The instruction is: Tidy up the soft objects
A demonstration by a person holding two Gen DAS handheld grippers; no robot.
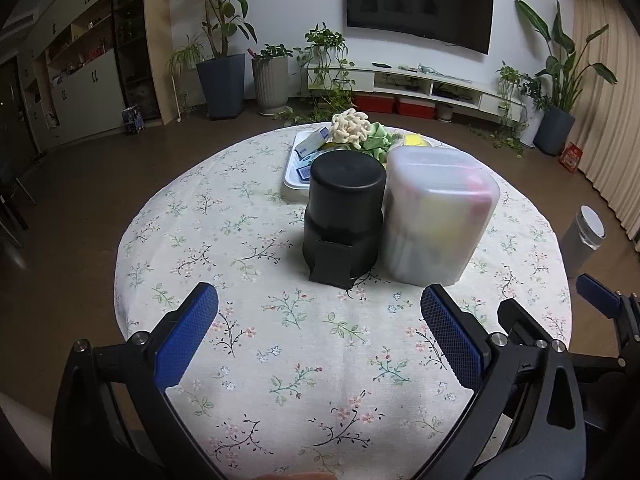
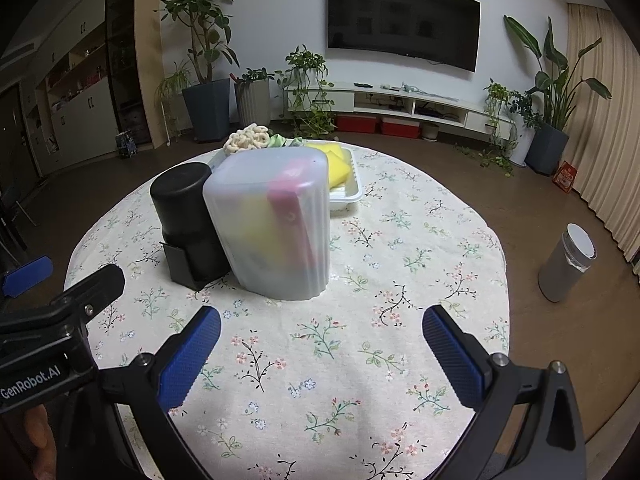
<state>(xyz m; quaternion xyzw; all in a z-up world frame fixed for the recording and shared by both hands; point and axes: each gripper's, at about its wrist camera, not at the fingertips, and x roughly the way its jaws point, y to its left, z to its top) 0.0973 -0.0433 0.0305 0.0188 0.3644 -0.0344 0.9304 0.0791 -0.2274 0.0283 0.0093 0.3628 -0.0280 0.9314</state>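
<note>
A white tray at the far side of the round table holds a cream knotted soft toy, a green cloth, a yellow sponge and small packets. The tray also shows in the right wrist view. In front of it stand a black cylinder container and a translucent bin with soft pink and yellow items inside. My left gripper is open and empty, near the table's front. My right gripper is open and empty, to the right of the left one.
The table has a floral tablecloth. A grey waste bin stands on the floor to the right. Potted plants and a TV unit line the far wall.
</note>
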